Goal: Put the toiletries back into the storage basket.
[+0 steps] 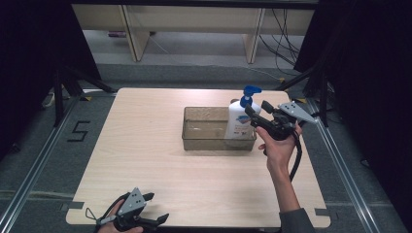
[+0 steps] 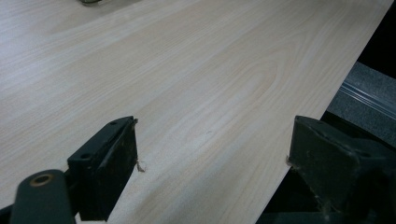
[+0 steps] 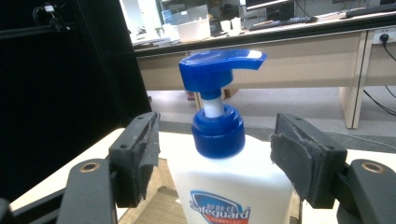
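Observation:
A white Safeguard soap bottle (image 1: 239, 120) with a blue pump head (image 3: 218, 70) stands upright in the right end of a clear plastic bin (image 1: 204, 130) at the table's middle. My right gripper (image 1: 257, 108) is open at the bottle's right side, level with its shoulder. In the right gripper view its jaws flank the bottle's (image 3: 233, 186) blue collar with a gap on each side of my right gripper (image 3: 218, 140). My left gripper (image 1: 157, 207) is open near the table's front left edge, with only bare wood between the jaws of my left gripper (image 2: 212, 140).
The light wooden table (image 1: 145, 145) lies on a grey floor with metal rails at both sides. Desks and cables stand beyond the far edge. A "5" is taped on the floor (image 1: 77, 131) at the left. The table's edge (image 2: 308, 126) runs under my left gripper's right jaw.

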Tool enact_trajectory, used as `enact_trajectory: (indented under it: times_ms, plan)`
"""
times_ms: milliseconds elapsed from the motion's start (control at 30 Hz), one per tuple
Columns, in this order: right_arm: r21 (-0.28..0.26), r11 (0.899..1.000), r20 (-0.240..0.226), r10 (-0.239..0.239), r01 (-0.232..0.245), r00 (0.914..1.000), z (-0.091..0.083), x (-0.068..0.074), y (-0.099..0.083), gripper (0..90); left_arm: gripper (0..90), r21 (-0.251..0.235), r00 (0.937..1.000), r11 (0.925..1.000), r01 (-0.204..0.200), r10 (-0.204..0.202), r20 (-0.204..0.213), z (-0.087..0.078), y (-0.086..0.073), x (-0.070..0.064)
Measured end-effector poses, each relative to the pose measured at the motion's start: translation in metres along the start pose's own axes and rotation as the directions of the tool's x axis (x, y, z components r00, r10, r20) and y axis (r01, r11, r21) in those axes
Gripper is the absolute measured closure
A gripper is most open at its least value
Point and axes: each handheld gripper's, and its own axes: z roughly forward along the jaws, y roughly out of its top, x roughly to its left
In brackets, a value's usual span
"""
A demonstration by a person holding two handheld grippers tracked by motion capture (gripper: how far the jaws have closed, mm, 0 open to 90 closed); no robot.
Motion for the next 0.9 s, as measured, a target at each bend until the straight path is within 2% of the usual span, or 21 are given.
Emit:
enact_trajectory:
  times_ms: [67,100,133,167,267,300,467,533,633,700,733,833,867,900]
  plan:
    - [-0.004,1.0,-0.008,0.007,-0.007,0.9999,-0.002,0.0,-0.001,32.6,14.9,0.0,1.0,1.0,0.001,-0.001,-0.008,0.0,0.0,0.0]
    - [-0.004,1.0,0.003,0.016,-0.016,0.9999,-0.004,0.001,-0.002,32.6,14.9,0.0,1.0,1.0,0.002,-0.002,-0.007,0.001,0.0,0.0]
    - [-0.008,1.0,-0.009,0.023,-0.023,0.9997,-0.005,0.001,-0.002,32.6,14.9,0.0,1.0,1.0,0.001,-0.001,-0.008,0.0,0.0,0.0]
    - [-0.017,1.0,-0.01,0.007,-0.007,0.9999,-0.005,0.0,-0.003,32.6,14.9,-0.001,1.0,1.0,0.001,-0.001,-0.008,0.0,0.0,0.0]
    - [-0.003,1.0,-0.007,0.021,-0.021,0.9997,-0.008,0.003,-0.004,32.6,14.9,-0.003,1.0,1.0,-0.002,0.002,-0.003,0.0,0.0,0.0]
    - [-0.017,1.0,-0.019,0.018,-0.019,0.9997,-0.008,0.002,-0.004,32.6,14.9,-0.002,1.0,1.0,-0.002,0.002,-0.002,0.0,0.0,0.0]
    - [-0.004,1.0,-0.02,0.017,-0.017,0.9997,-0.01,0.004,-0.006,32.7,14.9,-0.003,1.0,1.0,-0.003,0.003,0.001,0.0,0.0,0.0]
    - [-0.004,1.0,-0.015,0.004,-0.004,0.9999,-0.01,0.003,-0.006,32.7,14.9,0.012,0.9999,0.9999,-0.012,0.012,-0.007,-0.001,0.001,0.0]
    - [-0.001,1.0,-0.032,0.019,-0.019,0.9993,-0.011,0.005,-0.007,32.8,14.9,0.003,0.9999,0.9999,-0.01,0.01,-0.003,-0.001,0.001,0.0]
    - [0.001,1.0,-0.022,-0.003,0.003,0.9998,-0.013,0.005,-0.008,32.8,14.9,0.004,0.9999,0.9999,-0.011,0.011,-0.003,-0.001,0.001,0.0]
    - [0.005,1.0,-0.034,0.019,-0.019,0.9992,-0.012,0.007,-0.009,32.8,14.9,-0.002,0.9999,1.0,-0.009,0.009,-0.007,-0.001,0.0,0.0]
    - [0.003,1.0,-0.036,-0.001,0.001,0.9994,-0.013,0.009,-0.01,32.8,14.9,-0.003,1.0,1.0,0.0,0.0,-0.001,-0.001,0.001,-0.001]
    - [0.006,1.0,-0.042,0.006,-0.006,0.9991,-0.013,0.01,-0.01,32.8,14.9,-0.001,0.9999,1.0,-0.009,0.009,-0.008,-0.001,0.0,0.0]
    - [0.005,1.0,-0.041,0.006,-0.006,0.9991,-0.013,0.01,-0.01,32.8,14.9,-0.008,1.0,1.0,-0.001,0.001,-0.004,-0.001,0.0,-0.001]
